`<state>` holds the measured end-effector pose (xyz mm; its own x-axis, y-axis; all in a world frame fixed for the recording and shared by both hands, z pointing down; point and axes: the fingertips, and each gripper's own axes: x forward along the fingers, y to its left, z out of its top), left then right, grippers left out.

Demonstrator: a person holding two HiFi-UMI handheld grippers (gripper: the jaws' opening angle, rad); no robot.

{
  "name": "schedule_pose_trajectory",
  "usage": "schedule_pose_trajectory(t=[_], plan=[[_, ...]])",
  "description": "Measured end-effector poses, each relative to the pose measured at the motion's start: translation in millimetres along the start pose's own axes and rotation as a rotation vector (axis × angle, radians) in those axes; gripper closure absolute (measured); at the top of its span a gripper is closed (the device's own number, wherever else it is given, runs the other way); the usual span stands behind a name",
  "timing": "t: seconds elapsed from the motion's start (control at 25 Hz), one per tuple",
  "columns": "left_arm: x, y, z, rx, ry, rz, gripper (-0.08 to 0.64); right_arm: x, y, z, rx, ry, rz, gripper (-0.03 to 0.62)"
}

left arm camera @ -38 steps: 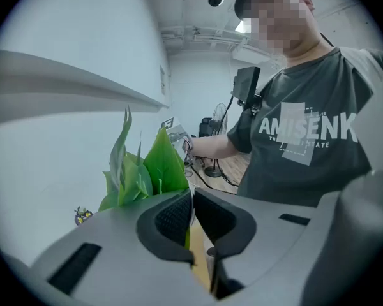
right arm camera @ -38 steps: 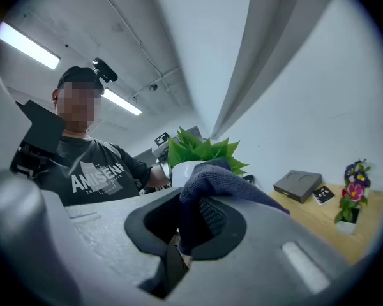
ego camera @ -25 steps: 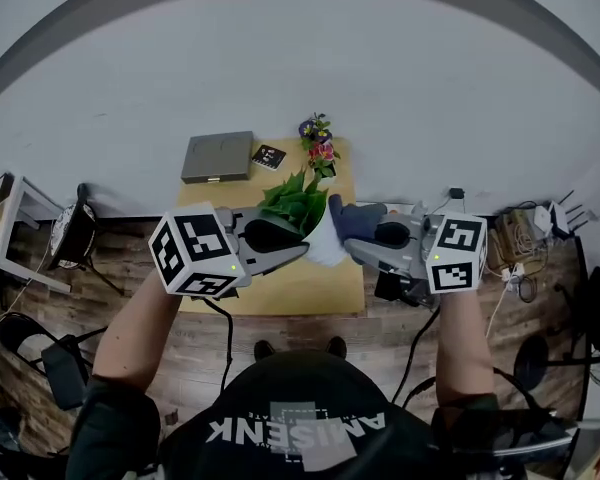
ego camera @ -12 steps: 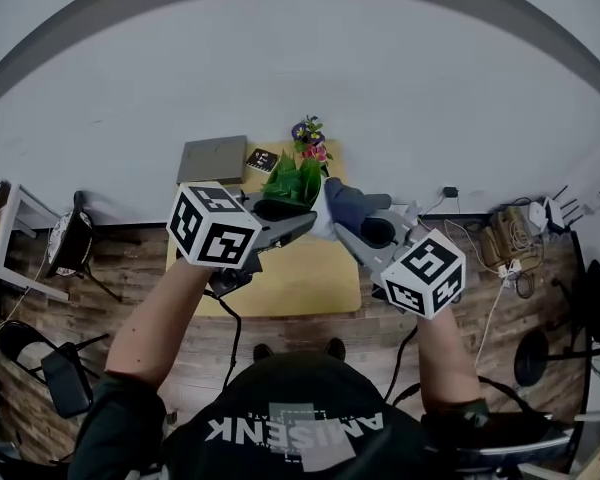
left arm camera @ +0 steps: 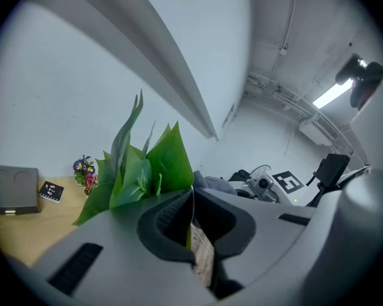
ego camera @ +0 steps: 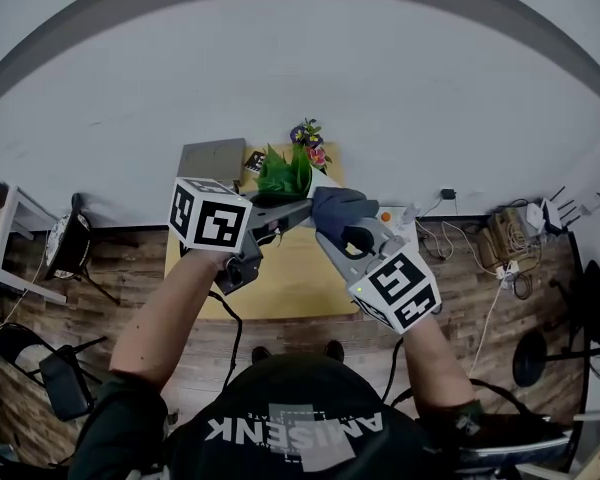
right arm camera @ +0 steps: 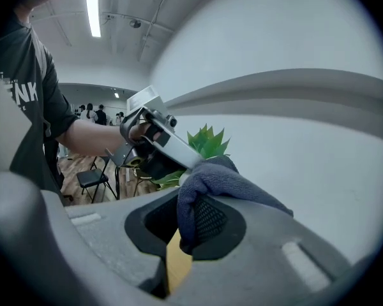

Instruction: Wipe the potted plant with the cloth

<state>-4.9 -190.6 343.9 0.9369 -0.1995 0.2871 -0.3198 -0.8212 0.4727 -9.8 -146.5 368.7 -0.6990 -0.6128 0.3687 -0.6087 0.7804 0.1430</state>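
Seemingly mid-wipe: left tongs (left arm camera: 193,234) clenched on potted plant (ego camera: 285,171), right tongs (right arm camera: 185,234) grasping cloth (ego camera: 338,208) at its 4 o'clock. Next, likely dragging cloth gently across leaves.

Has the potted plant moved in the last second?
Yes. The potted plant, in the left gripper, has shifted up the head view, toward the grey box on the table.

The pale wooden counter (ego camera: 280,288) stands on the plank floor (ego camera: 130,268) against the white wall (ego camera: 300,68), with a grey box (ego camera: 212,158), a black card (ego camera: 254,161) just beside it, and flowers (ego camera: 310,143) along its far edge.
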Motion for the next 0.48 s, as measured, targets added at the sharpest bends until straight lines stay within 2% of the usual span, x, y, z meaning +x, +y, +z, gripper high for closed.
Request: schedule_pose_trajectory(t=[0.2, 0.48], plan=[[-0.3, 6.5, 0.2, -0.016, -0.012, 0.025, 0.552, 8.0, 4.3, -4.4, -0.026, 0.02, -0.019, 0.565], [-7.9, 14.6, 12.5, -0.093, -0.086, 0.002, 0.552, 25.8, 23.5, -2.9, -0.09, 0.043, 0.027, 0.565]])
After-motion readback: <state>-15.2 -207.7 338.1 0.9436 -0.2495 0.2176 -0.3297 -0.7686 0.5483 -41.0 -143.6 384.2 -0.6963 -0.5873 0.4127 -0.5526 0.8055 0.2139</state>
